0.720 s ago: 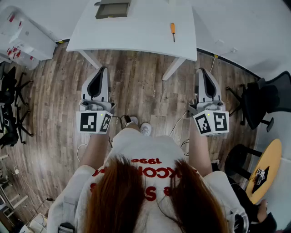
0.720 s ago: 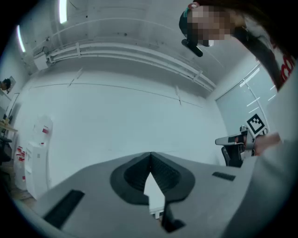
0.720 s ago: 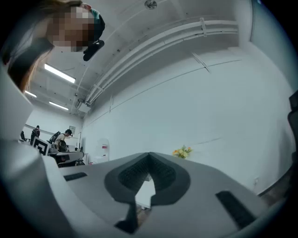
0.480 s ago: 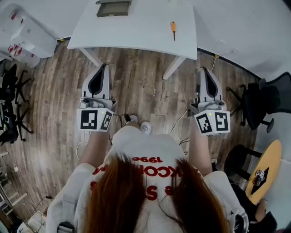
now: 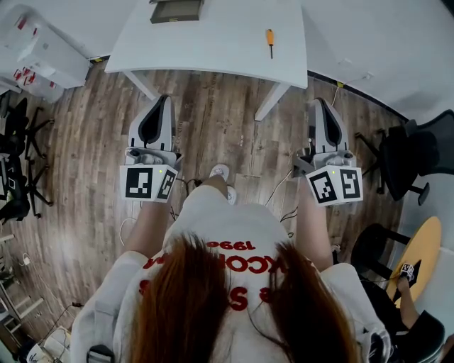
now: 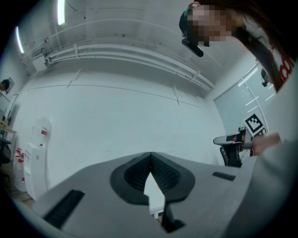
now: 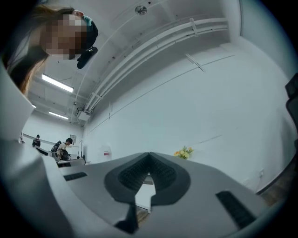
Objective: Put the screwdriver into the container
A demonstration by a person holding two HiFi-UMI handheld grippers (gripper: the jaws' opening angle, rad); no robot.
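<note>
An orange-handled screwdriver [image 5: 269, 41] lies on the right part of the white table [image 5: 213, 49], far ahead of me. A dark shallow container [image 5: 175, 10] sits at the table's far edge, left of the screwdriver. My left gripper [image 5: 157, 106] is held over the wooden floor short of the table, jaws shut with nothing between them. My right gripper [image 5: 320, 110] is level with it on the right, also shut and empty. In the gripper views both [image 6: 150, 160] [image 7: 149, 160] point up at a white wall, jaw tips together.
White storage boxes [image 5: 35, 60] stand at the left. Black chairs [image 5: 408, 159] stand at the right, beside a round wooden stool [image 5: 418, 259]. More black chair bases [image 5: 18, 166] are at the far left. Cables lie on the floor near my feet [image 5: 221, 174].
I have stepped slightly forward; one foot has moved ahead. Both grippers stay shut and roughly level, drifting slightly.
</note>
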